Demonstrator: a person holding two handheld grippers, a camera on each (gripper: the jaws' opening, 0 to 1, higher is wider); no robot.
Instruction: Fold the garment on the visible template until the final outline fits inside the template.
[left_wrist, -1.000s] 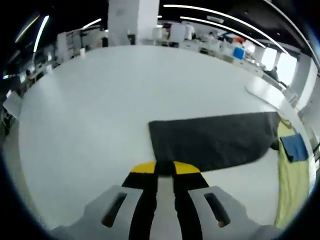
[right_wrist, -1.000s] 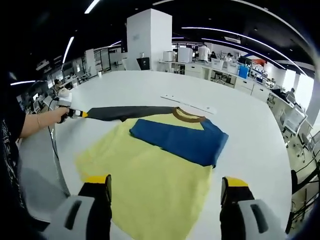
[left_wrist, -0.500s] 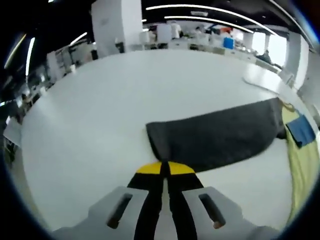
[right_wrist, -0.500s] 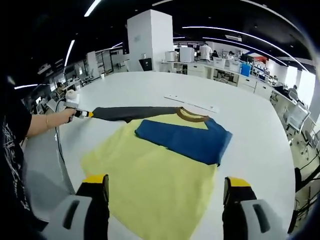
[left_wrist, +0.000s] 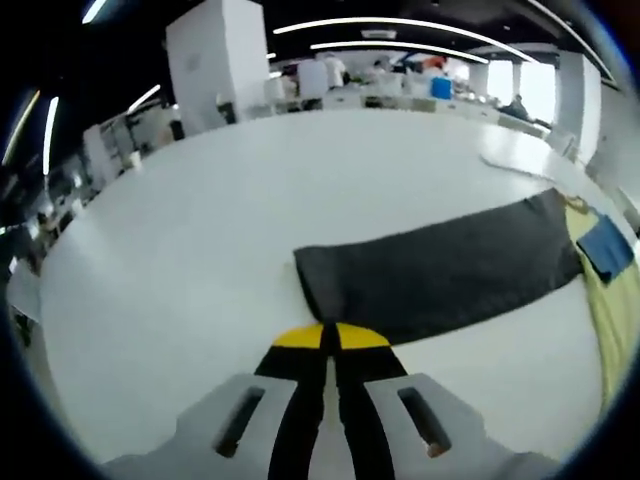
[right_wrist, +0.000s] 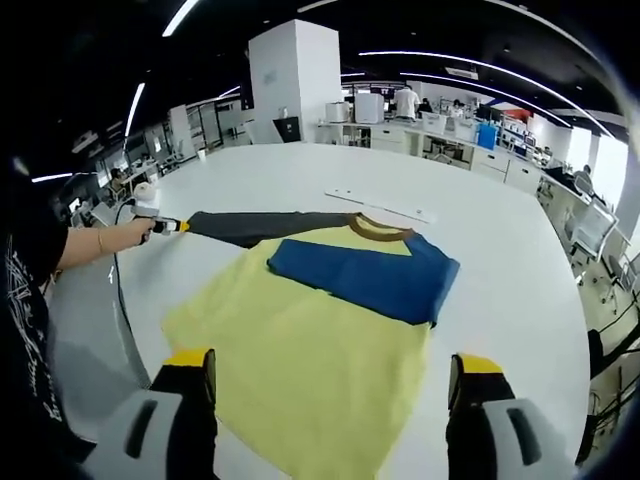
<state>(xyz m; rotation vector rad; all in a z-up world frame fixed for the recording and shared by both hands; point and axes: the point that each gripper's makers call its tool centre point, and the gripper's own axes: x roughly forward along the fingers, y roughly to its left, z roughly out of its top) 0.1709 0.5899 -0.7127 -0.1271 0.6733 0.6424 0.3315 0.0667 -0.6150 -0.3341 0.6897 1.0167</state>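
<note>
— What is showing at the left of the right gripper view?

— A person's hand (right_wrist: 128, 236) is holding the left gripper (right_wrist: 172, 227) at the cuff of the dark grey sleeve (right_wrist: 262, 225), which is lying stretched out flat on the white table (right_wrist: 500, 250).

— And that gripper's jaws?

— In the left gripper view they are pressing together on the sleeve (left_wrist: 440, 275) edge, yellow tips touching (the cloth is running away to the right from them).

— Moving rightward?

— The yellow garment (right_wrist: 310, 360) is lying spread in the middle of the table, its blue sleeve (right_wrist: 365, 280) folded across the chest below the brown collar (right_wrist: 378, 232). A pale strip (right_wrist: 380, 206) is lying just beyond the collar.

— The right gripper (right_wrist: 325, 375)?

— It is hovering over the garment's near edge, jaws spread wide, gripping nothing.
</note>
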